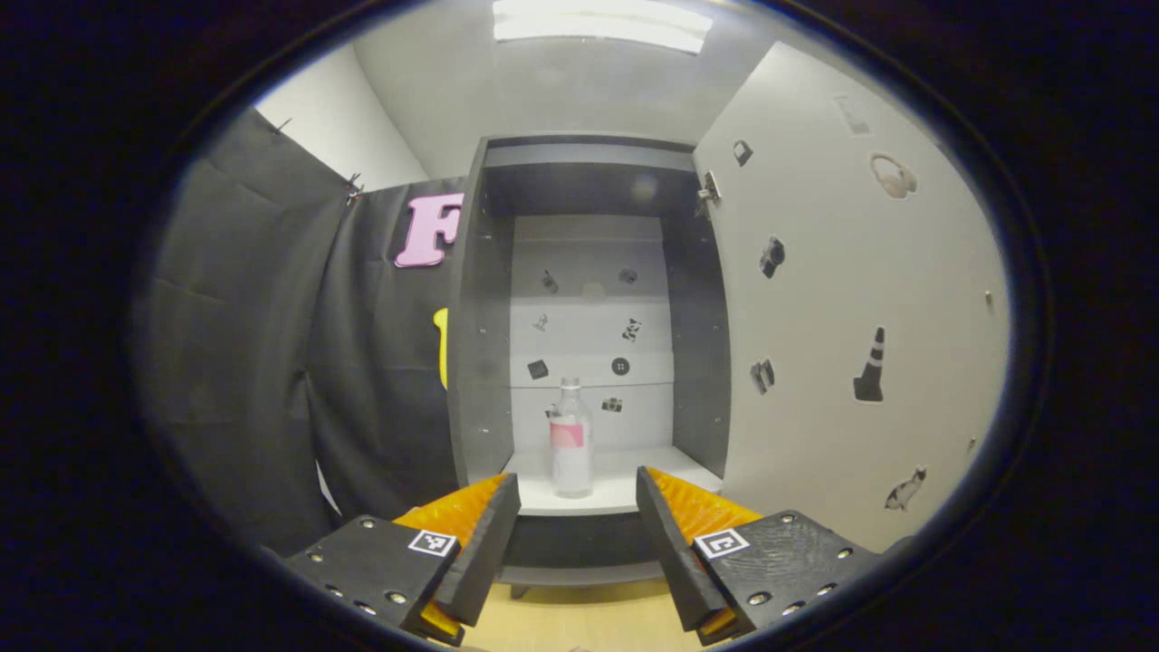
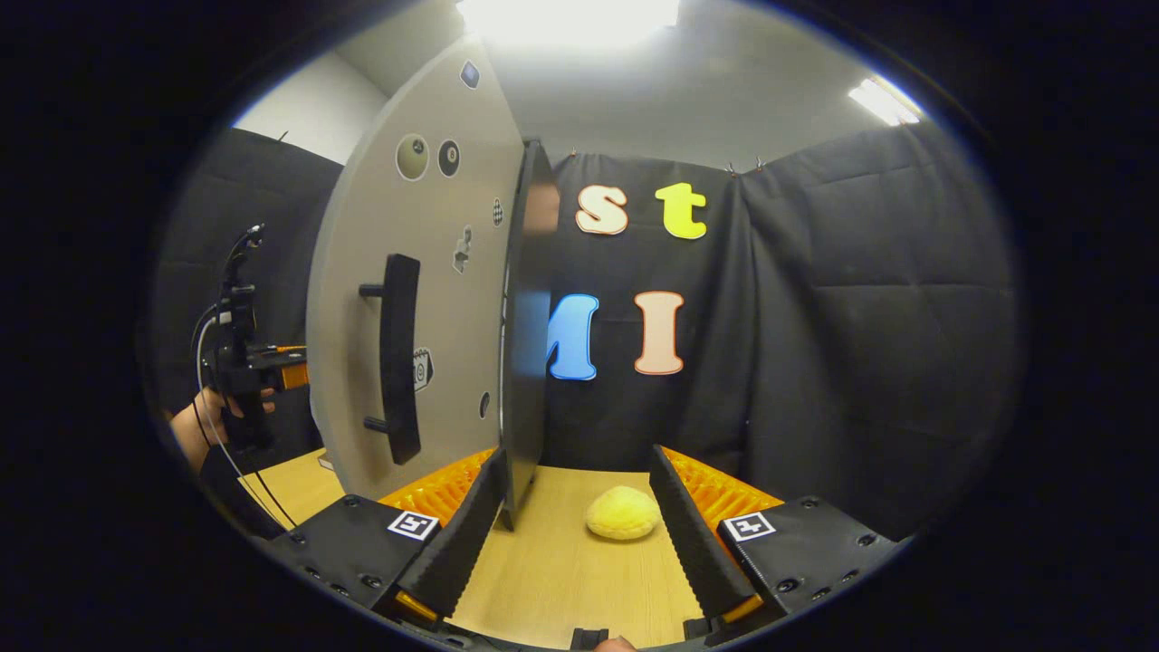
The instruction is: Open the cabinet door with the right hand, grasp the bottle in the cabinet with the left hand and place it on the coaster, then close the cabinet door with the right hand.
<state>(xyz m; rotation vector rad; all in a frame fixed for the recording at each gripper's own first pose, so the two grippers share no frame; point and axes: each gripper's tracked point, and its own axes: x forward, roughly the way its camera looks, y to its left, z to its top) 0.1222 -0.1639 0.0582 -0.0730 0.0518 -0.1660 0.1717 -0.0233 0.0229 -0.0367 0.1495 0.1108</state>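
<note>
Cabinet door (image 1: 851,299) is standing swung wide open to the right in the left gripper view, baring the cabinet (image 1: 589,181) and its white shelf (image 1: 625,493). On that shelf the bottle (image 1: 571,439) is standing upright (clear, with a pink-and-white label), apart from the walls and near the front edge. The left gripper (image 1: 578,525) is hovering in front of the shelf with its jaws spread wide, the bottle showing between them but farther back, untouched.

In the right gripper view, the right gripper (image 2: 576,534) is hanging over the wooden table (image 2: 561,580), jaws wide apart and gripping nothing. The door's outer face is showing here with its black bar handle (image 2: 399,355) upright; the door's edge is sitting just beside the left finger. A yellow, rounded soft thing (image 2: 623,512) is lying on the table between the fingers, farther off. At the far left a hand (image 2: 201,418) is holding the other gripper.
</note>
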